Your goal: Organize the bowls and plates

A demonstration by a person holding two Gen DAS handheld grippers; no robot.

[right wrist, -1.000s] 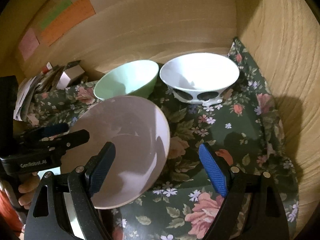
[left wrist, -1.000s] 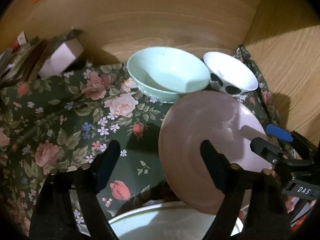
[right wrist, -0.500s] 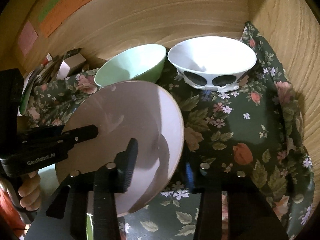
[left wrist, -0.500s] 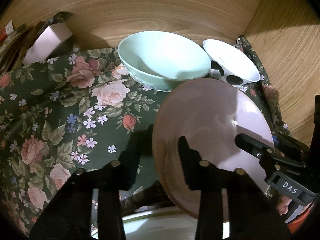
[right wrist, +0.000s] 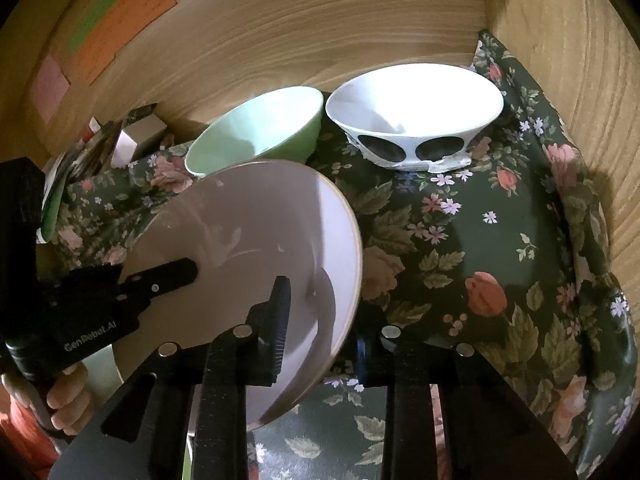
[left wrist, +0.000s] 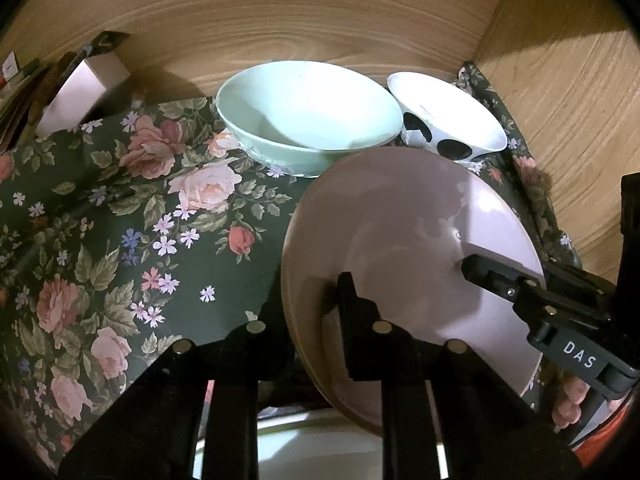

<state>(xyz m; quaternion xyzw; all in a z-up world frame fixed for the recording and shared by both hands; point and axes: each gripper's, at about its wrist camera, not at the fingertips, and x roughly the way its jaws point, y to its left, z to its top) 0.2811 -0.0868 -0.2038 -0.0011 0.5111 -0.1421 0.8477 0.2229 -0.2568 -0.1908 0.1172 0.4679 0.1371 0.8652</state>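
Observation:
A pale pink plate (left wrist: 408, 232) (right wrist: 248, 216) hangs tilted above the floral cloth (left wrist: 120, 220), held from both sides. My left gripper (left wrist: 312, 308) is shut on its left rim, one finger above the plate and one beneath; the right wrist view shows its upper finger (right wrist: 176, 274) lying on the plate's face. My right gripper (right wrist: 320, 316) has the right rim between its pads and its jaws are still closing; it enters the left wrist view from the right (left wrist: 480, 274). Behind the plate stand a mint green bowl (left wrist: 308, 112) (right wrist: 256, 128) and a white bowl with black spots (left wrist: 444, 112) (right wrist: 412, 108).
Wooden walls close the back (left wrist: 280, 12) and the right side (right wrist: 580, 80). A small box (left wrist: 84, 92) and papers lie at the back left. Coloured notes (right wrist: 116, 24) stick to the back wall. A pale dish (left wrist: 304, 440) lies beneath the plate near the front.
Both grippers have gone from wide open to closed on the pink plate's opposite rims. The plate stayed roughly where it was.

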